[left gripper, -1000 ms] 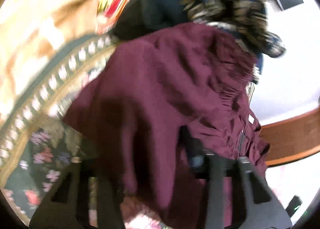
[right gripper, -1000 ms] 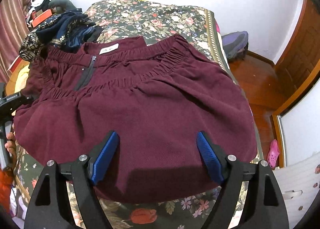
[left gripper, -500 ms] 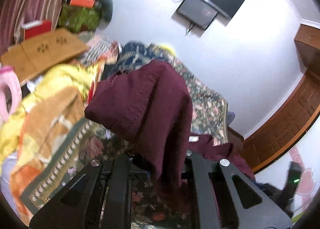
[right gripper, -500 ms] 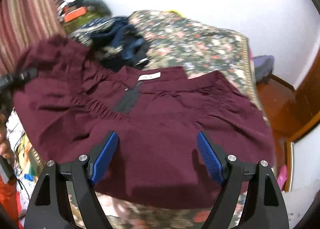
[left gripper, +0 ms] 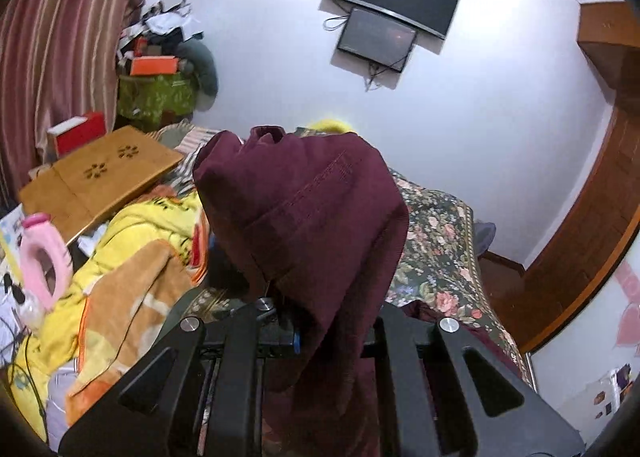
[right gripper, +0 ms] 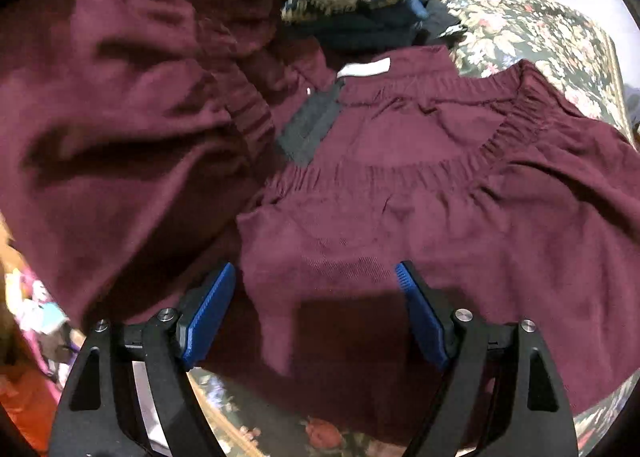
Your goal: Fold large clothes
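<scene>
**Maroon garment half lifted off the bed**

Left gripper (left gripper: 320, 333) is clamped tight on a fold of the maroon garment (left gripper: 308, 209), which drapes up and over the fingers, filling the middle of that view. Right gripper (right gripper: 316, 313) hangs spread wide, pinching nothing, just above the garment's lower edge. The rest of it lies on the floral bedspread (right gripper: 532, 29), white label (right gripper: 364, 68) at 12 o'clock from the right tongs, raised part billowing at 10. Navy patterned clothes (right gripper: 360, 5) sit past the collar. Yellow blanket (left gripper: 136, 241) at 9 o'clock in the left view.
</scene>
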Demonstrator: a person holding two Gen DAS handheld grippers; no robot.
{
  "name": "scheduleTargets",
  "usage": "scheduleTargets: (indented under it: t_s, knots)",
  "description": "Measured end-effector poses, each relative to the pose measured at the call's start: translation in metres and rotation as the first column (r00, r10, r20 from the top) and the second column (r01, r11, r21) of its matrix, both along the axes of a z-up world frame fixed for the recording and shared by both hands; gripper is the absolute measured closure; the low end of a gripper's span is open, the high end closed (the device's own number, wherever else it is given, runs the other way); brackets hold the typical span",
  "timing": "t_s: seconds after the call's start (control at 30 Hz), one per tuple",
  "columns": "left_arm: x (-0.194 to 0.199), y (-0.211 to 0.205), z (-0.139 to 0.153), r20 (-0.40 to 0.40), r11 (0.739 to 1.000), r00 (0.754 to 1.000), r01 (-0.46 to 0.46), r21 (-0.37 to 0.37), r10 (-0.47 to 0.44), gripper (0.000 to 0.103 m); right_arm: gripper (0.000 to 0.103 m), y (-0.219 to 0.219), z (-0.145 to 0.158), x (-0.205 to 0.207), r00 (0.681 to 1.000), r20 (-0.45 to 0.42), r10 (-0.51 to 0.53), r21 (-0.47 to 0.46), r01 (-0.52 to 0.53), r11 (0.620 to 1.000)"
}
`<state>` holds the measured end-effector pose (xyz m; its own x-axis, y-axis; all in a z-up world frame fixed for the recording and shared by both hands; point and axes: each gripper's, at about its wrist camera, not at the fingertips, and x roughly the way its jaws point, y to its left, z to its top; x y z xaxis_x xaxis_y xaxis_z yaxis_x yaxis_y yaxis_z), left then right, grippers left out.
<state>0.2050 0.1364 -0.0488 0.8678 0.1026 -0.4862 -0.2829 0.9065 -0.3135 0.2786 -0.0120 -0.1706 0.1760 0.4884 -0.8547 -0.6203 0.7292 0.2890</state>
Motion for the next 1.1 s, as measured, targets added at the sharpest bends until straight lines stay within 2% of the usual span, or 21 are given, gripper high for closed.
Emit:
scheduleTargets:
  t_s: [0.1,0.2,0.27,0.4,0.5,0.57,0.67,0.73,0.8,0.87,0.97,1.03,1.1]
  knots:
    - [0.015,-0.028,0.006,0.003,0.998,0.999,0.047,0.052,-0.047,0.092,0.024,-0.038,0.027,0.008,0.993,0.073,-0.087,0.047,0.084,0.995]
    - [0.03,-0.058,0.006,0.002,0.991,0.994,0.113,0.07,-0.113,0.092,0.024,-0.084,0.053,0.015,0.967,0.17,-0.188,0.059,0.181,0.982]
    - [0.042,-0.08,0.005,-0.003,0.984,0.986,0.166,0.067,-0.166,0.092,0.024,-0.12,0.066,0.017,0.935,0.232,-0.267,0.055,0.262,0.964]
    - [0.066,-0.131,-0.007,-0.044,0.961,0.964,0.266,0.081,-0.263,0.092,0.024,-0.169,0.077,0.022,0.882,0.274,-0.383,0.059,0.381,0.922]
    - [0.079,-0.173,-0.025,-0.096,0.928,0.928,0.367,0.06,-0.361,0.092,0.024,-0.198,0.078,0.019,0.854,0.281,-0.439,0.064,0.44,0.896]
    - [0.083,-0.206,-0.043,-0.156,0.894,0.895,0.436,0.105,-0.418,0.092,0.024,-0.214,0.077,0.013,0.837,0.282,-0.468,0.06,0.471,0.88]
    - [0.085,-0.247,-0.079,-0.281,0.835,0.83,0.532,0.139,-0.482,0.092,0.024,-0.229,0.075,0.013,0.826,0.281,-0.488,0.05,0.496,0.867]
    - [0.08,-0.257,-0.095,-0.325,0.81,0.804,0.565,0.157,-0.498,0.088,0.024,-0.238,0.081,-0.001,0.823,0.276,-0.496,0.046,0.504,0.863]
    - [0.072,-0.264,-0.097,-0.338,0.791,0.802,0.575,0.209,-0.493,0.082,0.024,-0.24,0.08,-0.002,0.826,0.268,-0.495,0.042,0.504,0.863]
    - [0.067,-0.265,-0.094,-0.346,0.775,0.79,0.593,0.219,-0.506,0.074,0.024,-0.242,0.083,-0.006,0.832,0.268,-0.486,0.041,0.494,0.869]
    - [0.058,-0.263,-0.084,-0.359,0.748,0.76,0.631,0.204,-0.542,0.063,0.024,-0.239,0.089,-0.009,0.838,0.295,-0.459,0.035,0.471,0.882]
    - [0.052,-0.261,-0.077,-0.355,0.736,0.75,0.645,0.205,-0.559,0.054,0.024,-0.238,0.092,-0.013,0.839,0.318,-0.442,0.036,0.456,0.889]
    - [0.047,-0.256,-0.066,-0.333,0.734,0.752,0.647,0.209,-0.568,0.041,0.024,-0.232,0.101,-0.017,0.841,0.343,-0.418,0.042,0.431,0.902]
